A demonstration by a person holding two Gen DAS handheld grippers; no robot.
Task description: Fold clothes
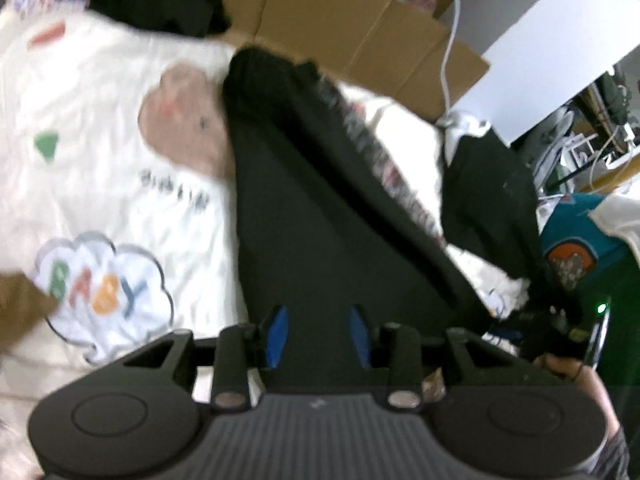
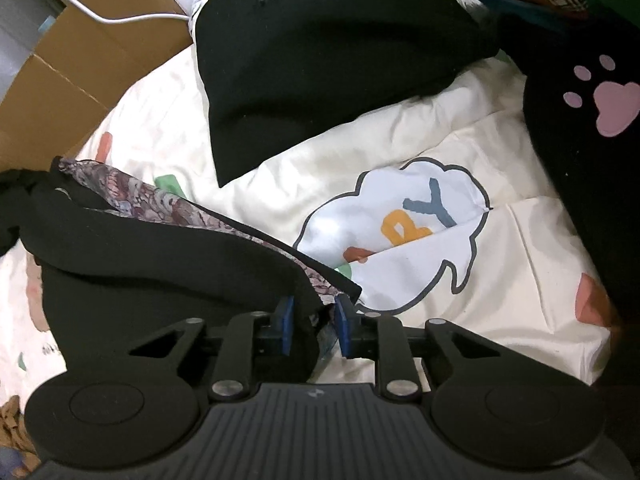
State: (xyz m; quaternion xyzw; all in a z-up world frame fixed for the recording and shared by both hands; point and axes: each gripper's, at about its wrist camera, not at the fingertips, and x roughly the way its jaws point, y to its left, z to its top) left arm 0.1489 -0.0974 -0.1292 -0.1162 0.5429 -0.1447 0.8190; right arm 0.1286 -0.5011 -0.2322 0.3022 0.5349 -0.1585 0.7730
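A black garment [image 1: 304, 208] with a grey-pink patterned print along one edge lies stretched over a white "BABY" printed bedsheet [image 1: 88, 152]. My left gripper [image 1: 318, 336] has its blue pads on either side of the black cloth, and the cloth fills the gap between them. My right gripper [image 2: 314, 326] is shut on another edge of the same garment [image 2: 168, 256], where the patterned lining bunches between the blue pads. The left wrist view is blurred.
Cardboard boxes [image 1: 360, 36] and a white cable [image 1: 450, 48] stand behind the bed. A second black garment [image 2: 320, 52] lies folded on the sheet, and a black piece with a pink paw print [image 2: 600, 104] lies at the right. A teal garment [image 1: 580, 248] is beside them.
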